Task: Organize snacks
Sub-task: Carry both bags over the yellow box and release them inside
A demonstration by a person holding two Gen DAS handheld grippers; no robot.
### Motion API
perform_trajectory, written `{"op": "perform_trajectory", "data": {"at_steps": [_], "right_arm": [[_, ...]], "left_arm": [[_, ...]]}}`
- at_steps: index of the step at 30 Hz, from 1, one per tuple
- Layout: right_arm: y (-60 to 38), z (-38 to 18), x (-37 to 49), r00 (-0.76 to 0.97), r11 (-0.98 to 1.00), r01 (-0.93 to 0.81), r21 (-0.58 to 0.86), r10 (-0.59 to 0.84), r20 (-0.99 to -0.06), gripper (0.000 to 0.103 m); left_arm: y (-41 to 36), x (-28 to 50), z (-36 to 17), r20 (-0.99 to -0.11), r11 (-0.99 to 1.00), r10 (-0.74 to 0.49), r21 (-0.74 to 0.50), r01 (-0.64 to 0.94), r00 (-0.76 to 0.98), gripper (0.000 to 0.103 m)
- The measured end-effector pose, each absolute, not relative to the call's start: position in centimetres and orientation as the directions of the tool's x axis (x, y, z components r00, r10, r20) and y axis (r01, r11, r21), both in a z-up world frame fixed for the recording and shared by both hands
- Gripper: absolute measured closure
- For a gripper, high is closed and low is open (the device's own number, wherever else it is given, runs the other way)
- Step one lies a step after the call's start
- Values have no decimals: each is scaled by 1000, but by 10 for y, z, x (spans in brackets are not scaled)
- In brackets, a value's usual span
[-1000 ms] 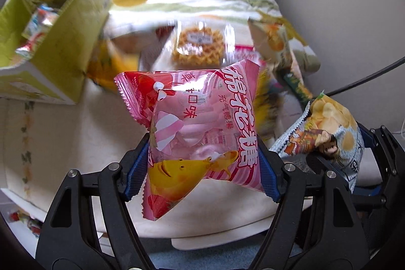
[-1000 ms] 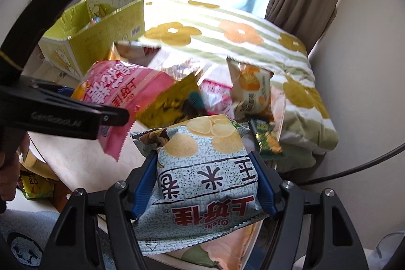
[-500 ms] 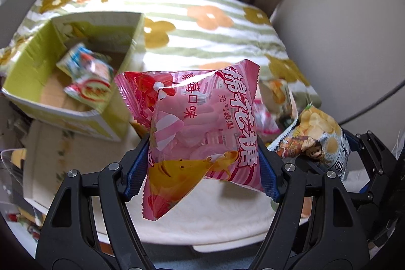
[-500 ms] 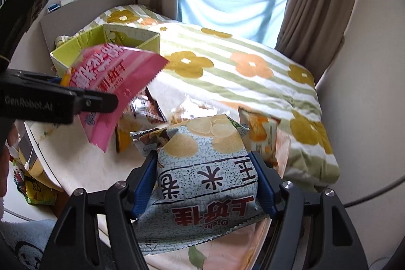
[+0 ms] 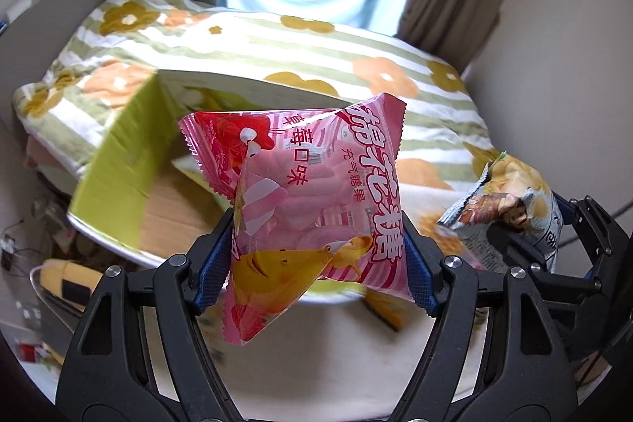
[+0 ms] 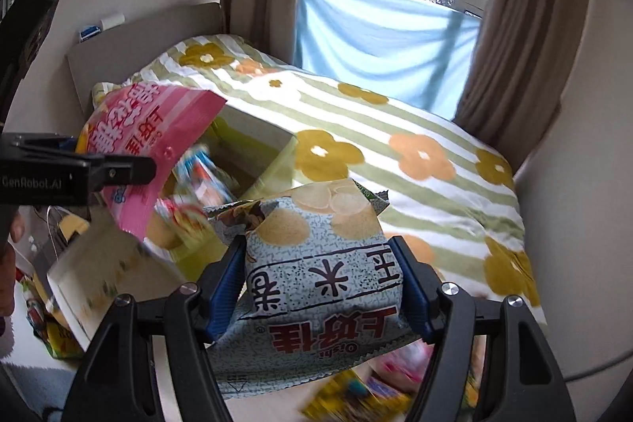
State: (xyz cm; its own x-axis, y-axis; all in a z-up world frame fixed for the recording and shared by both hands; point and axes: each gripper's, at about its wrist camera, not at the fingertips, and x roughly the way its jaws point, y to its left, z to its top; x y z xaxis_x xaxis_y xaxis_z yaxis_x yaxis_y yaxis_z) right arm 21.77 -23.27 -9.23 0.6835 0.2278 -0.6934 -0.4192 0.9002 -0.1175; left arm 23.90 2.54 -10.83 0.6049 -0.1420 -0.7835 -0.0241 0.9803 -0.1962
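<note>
My left gripper (image 5: 316, 260) is shut on a pink marshmallow bag (image 5: 312, 200) and holds it in the air above the open yellow-green cardboard box (image 5: 118, 176). The pink bag also shows in the right wrist view (image 6: 150, 145), over the box (image 6: 269, 165). My right gripper (image 6: 322, 287) is shut on a grey-blue chip bag (image 6: 316, 263) and holds it up to the right of the box; the chip bag shows at the right in the left wrist view (image 5: 510, 208). Some snack packets (image 6: 198, 184) lie inside the box.
The box stands on a white table (image 5: 316, 351) beside a bed with a flowered, striped quilt (image 6: 395, 145). More snack packets (image 6: 368, 390) lie blurred on the table below my right gripper. Curtains and a window are behind the bed. Clutter lies on the floor at left.
Both grippers have risen and swung left with their bags. The pink bag now hangs over the box, and the chip bag has come close to the box's right side.
</note>
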Motion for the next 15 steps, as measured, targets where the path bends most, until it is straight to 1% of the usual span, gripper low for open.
{"op": "perform_trajectory", "data": {"at_steps": [6, 11, 12, 13, 15], "right_arm": [[-173, -97, 247, 664, 898, -430, -92, 246, -706, 37], [-133, -110, 266, 630, 915, -400, -45, 239, -739, 37], [-129, -112, 268, 625, 919, -392, -40, 235, -744, 37], [-123, -116, 270, 619, 924, -380, -32, 228, -751, 37], [-116, -120, 274, 610, 931, -365, -22, 221, -761, 37]], "left_arm": [[99, 269, -121, -809, 985, -108, -168, -50, 577, 30], [141, 291, -141, -840, 991, -88, -126, -34, 535, 29], [148, 295, -145, -844, 993, -84, -117, -29, 530, 27], [151, 297, -148, -844, 993, -85, -113, -21, 529, 19], [161, 302, -156, -837, 993, -105, -121, 6, 536, 8]]}}
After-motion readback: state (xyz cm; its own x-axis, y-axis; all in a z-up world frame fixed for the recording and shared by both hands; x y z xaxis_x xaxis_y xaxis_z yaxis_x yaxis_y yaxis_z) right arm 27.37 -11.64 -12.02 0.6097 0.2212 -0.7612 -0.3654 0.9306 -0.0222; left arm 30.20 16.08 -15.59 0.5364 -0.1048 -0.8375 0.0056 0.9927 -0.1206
